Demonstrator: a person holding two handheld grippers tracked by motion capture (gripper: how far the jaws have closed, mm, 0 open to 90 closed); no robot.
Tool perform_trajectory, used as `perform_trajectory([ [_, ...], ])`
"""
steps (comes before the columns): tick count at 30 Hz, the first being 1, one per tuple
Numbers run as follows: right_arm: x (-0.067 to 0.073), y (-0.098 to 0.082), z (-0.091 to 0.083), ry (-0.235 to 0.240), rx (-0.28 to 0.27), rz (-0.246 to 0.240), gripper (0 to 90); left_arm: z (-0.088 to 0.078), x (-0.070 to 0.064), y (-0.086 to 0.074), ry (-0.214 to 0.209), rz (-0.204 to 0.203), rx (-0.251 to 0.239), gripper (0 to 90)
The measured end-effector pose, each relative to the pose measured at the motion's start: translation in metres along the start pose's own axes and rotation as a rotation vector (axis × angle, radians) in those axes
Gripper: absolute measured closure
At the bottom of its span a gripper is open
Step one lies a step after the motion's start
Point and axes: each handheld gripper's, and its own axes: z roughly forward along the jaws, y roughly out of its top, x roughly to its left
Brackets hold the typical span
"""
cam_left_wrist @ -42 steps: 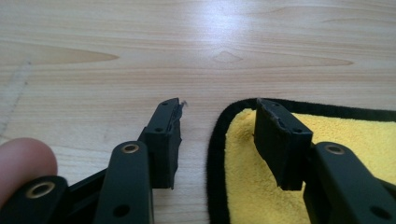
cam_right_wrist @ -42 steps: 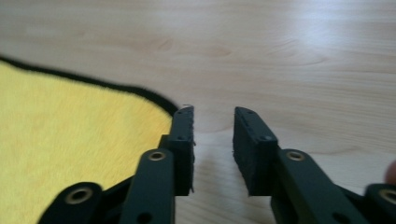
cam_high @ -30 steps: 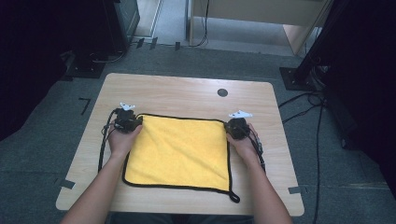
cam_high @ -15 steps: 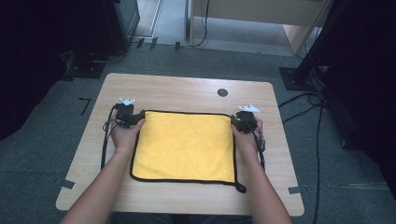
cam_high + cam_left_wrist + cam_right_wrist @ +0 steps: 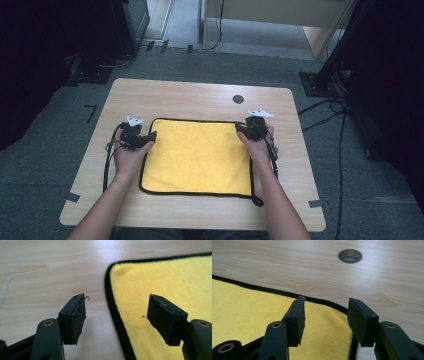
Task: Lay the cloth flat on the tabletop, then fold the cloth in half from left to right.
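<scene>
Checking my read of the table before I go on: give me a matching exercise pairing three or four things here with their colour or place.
Things:
1. square cloth with black trim
2. round hole in the wooden table
3. left gripper
4. right gripper

Descriptions:
A. at the cloth's far left corner
B. yellow, lying flat
C. at the cloth's far right corner
D. dark, beyond the cloth's far edge

Pairs: 1-B, 2-D, 3-A, 4-C

A light wooden table (image 5: 200, 95) (one round cable hole (image 5: 238, 99)) stands on grey carpet (image 5: 60, 130), with dark stands (image 5: 95, 45) and cables (image 5: 325, 107) around.
</scene>
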Motion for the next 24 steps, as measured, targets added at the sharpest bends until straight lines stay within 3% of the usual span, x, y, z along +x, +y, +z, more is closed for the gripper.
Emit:
perform_trajectory([
  [1, 0.013, 0.003, 0.002, 0.046, 0.004, -0.011, 48.0, -0.004, -0.002, -0.004, -0.006, 0.002, 0.001, 30.9],
  [2, 0.013, 0.003, 0.002, 0.046, 0.004, -0.011, 48.0, -0.009, -0.003, -0.008, -0.005, 0.009, 0.009, 30.9],
  [3, 0.020, 0.004, 0.003, 0.074, 0.004, -0.008, 48.1, -0.013, -0.006, -0.013, -0.008, 0.010, 0.011, 30.9],
  [4, 0.035, 0.007, 0.007, 0.115, 0.007, -0.031, 48.1, -0.023, -0.012, -0.021, -0.017, 0.026, 0.006, 30.5],
  [5, 0.041, 0.007, 0.008, 0.121, 0.006, -0.044, 48.0, -0.023, -0.012, -0.021, -0.017, 0.026, 0.006, 30.4],
  [7, 0.055, 0.010, 0.013, 0.145, 0.011, -0.064, 48.0, -0.039, -0.021, -0.036, -0.020, 0.069, 0.007, 29.5],
  [8, 0.055, 0.010, 0.013, 0.145, 0.011, -0.064, 48.0, -0.039, -0.021, -0.036, -0.020, 0.069, 0.007, 29.3],
  [9, 0.071, 0.012, 0.017, 0.161, 0.016, -0.080, 48.0, -0.049, -0.024, -0.045, -0.013, 0.080, 0.004, 29.3],
  [10, 0.077, 0.014, 0.020, 0.169, 0.018, -0.084, 48.0, -0.052, -0.025, -0.048, -0.018, 0.079, 0.007, 29.4],
  [12, 0.081, 0.015, 0.021, 0.174, 0.019, -0.091, 48.0, -0.056, -0.026, -0.053, -0.019, 0.087, 0.014, 29.2],
  [13, 0.095, 0.018, 0.026, 0.189, 0.019, -0.096, 48.4, -0.063, -0.027, -0.063, -0.017, 0.107, 0.022, 29.1],
  [14, 0.095, 0.018, 0.026, 0.189, 0.019, -0.096, 48.4, -0.063, -0.027, -0.063, -0.017, 0.107, 0.022, 29.1],
  [16, 0.110, 0.020, 0.034, 0.202, 0.027, -0.115, 48.8, -0.070, -0.023, -0.075, -0.029, 0.070, 0.024, 29.6],
  [17, 0.110, 0.020, 0.034, 0.202, 0.027, -0.115, 48.8, -0.070, -0.023, -0.075, -0.029, 0.070, 0.024, 29.8],
  [18, 0.119, 0.019, 0.039, 0.209, 0.040, -0.118, 49.0, -0.074, -0.021, -0.083, -0.031, 0.062, 0.039, 29.9],
  [19, 0.119, 0.019, 0.039, 0.209, 0.040, -0.118, 49.0, -0.074, -0.021, -0.083, -0.031, 0.062, 0.039, 29.9],
  [20, 0.129, 0.017, 0.046, 0.214, 0.051, -0.126, 49.2, -0.076, -0.021, -0.089, -0.033, 0.065, 0.044, 29.8],
  [22, 0.133, 0.016, 0.049, 0.216, 0.055, -0.128, 49.2, -0.078, -0.022, -0.093, -0.033, 0.078, 0.053, 29.8],
  [23, 0.144, 0.014, 0.056, 0.219, 0.068, -0.135, 49.4, -0.080, -0.023, -0.096, -0.034, 0.085, 0.060, 29.5],
  [24, 0.144, 0.014, 0.056, 0.219, 0.068, -0.135, 49.4, -0.082, -0.023, -0.098, -0.037, 0.089, 0.062, 29.5],
])
